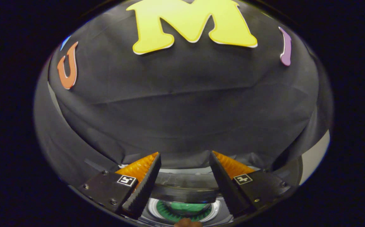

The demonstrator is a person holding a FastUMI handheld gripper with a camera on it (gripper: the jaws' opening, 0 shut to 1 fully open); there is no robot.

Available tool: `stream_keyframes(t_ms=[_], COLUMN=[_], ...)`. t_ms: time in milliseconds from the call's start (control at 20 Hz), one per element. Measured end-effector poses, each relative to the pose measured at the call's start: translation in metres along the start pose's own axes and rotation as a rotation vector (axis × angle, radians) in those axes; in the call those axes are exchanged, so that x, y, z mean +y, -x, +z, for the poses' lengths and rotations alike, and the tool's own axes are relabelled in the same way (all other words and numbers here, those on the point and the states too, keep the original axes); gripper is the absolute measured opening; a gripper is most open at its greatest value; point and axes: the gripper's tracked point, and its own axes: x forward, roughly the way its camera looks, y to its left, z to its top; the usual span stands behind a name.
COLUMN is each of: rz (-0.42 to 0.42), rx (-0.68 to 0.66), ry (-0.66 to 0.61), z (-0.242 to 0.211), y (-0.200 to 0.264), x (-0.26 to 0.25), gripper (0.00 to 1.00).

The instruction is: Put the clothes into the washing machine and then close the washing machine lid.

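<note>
Gripper (185,157) hanging open above washing machine

Black ribbed fingers (143,186) are standing apart, gripping nothing; between them the round white-rimmed washing machine opening (185,210) is showing green clothes (185,207) lying inside
</note>
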Motion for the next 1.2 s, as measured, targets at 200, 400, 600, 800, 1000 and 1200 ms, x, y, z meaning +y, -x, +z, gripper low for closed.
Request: stream_keyframes(t_ms=[200,400,600,800,1000,1200], rz=[-0.024,-0.015,-0.006,-0.009,-0.004,-0.001], rx=[0.03,0.06,-0.054,-0.111,-0.135,-0.156], ry=[-0.009,-0.009,0.015,0.022,0.025,0.026], z=[-0.008,-0.011,-0.005,-0.004,-0.004,-0.005], y=[-0.004,0.001,-0.002,-0.004,-0.003,-0.003], x=[-0.003,-0.001,0.0,0.001,0.003,0.003], gripper=[0.98,0.99,0.99,0.99,0.99,0.99])
